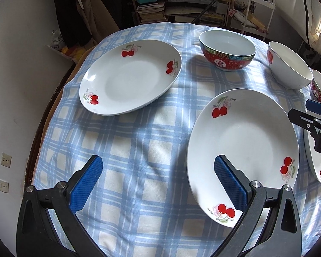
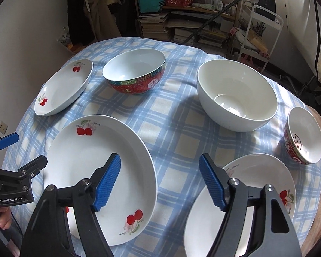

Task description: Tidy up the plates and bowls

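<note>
Three white cherry plates lie on the blue checked cloth: a far-left plate (image 1: pixel 130 79) (image 2: pixel 64 87), a middle plate (image 1: pixel 246 132) (image 2: pixel 92 167) and a near-right plate (image 2: pixel 261 177). Behind them stand a large red patterned bowl (image 1: pixel 226 51) (image 2: pixel 137 75), a plain white bowl (image 1: pixel 289 68) (image 2: pixel 237 98) and a small red bowl (image 2: pixel 303 137). My left gripper (image 1: pixel 158 160) is open, its right finger over the middle plate's left rim, nothing between the pads. My right gripper (image 2: pixel 159 157) is open above the bare cloth between the middle and near-right plates.
The round table's cloth (image 1: pixel 139 132) drops off at the left beside a white wall with sockets (image 1: pixel 6 159). Bookshelves (image 2: pixel 156 25) and a white wire cart (image 2: pixel 259 32) stand behind the table. A hand (image 2: pixel 2 218) holds the left gripper's handle.
</note>
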### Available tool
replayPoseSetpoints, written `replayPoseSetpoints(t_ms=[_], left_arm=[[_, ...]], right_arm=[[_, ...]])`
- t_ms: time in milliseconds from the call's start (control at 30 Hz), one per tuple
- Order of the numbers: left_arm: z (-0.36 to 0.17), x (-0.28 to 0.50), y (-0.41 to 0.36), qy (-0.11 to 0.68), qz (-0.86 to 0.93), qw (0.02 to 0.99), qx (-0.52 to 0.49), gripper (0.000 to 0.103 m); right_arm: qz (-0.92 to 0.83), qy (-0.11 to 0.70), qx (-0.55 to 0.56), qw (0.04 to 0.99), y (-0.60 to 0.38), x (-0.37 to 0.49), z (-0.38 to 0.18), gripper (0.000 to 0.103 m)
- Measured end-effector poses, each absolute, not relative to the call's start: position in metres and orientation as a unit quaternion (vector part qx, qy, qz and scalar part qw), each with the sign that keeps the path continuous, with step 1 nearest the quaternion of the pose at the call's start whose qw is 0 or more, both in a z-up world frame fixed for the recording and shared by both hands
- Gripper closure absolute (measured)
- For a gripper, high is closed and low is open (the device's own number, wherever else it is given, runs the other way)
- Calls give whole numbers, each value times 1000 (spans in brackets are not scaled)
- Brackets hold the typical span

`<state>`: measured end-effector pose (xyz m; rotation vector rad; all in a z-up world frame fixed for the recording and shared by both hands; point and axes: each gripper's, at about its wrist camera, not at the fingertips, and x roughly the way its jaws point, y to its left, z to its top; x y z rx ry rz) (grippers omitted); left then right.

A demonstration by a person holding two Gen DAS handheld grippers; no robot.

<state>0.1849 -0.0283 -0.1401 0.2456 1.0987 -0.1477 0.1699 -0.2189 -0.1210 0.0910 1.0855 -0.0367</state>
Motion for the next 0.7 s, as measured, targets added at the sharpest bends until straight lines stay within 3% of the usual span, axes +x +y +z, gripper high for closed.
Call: replayPoseSetpoints(t_ms=[133, 267, 433, 700], left_arm=[[-143, 185, -29, 523, -78, 842, 112, 1], [-147, 185, -29, 531, -88, 836, 105, 3], [-155, 188, -28, 557, -113, 819, 72, 21], [-170, 191, -30, 584, -140, 798, 52, 75]], right_arm=[[-13, 528, 40, 848, -217, 172, -130, 27], [-7, 541, 42, 840, -216, 173, -138, 47], [-7, 544, 46, 838, -217, 174, -142, 55], [13, 561, 87, 823, -222, 175, -153, 87]])
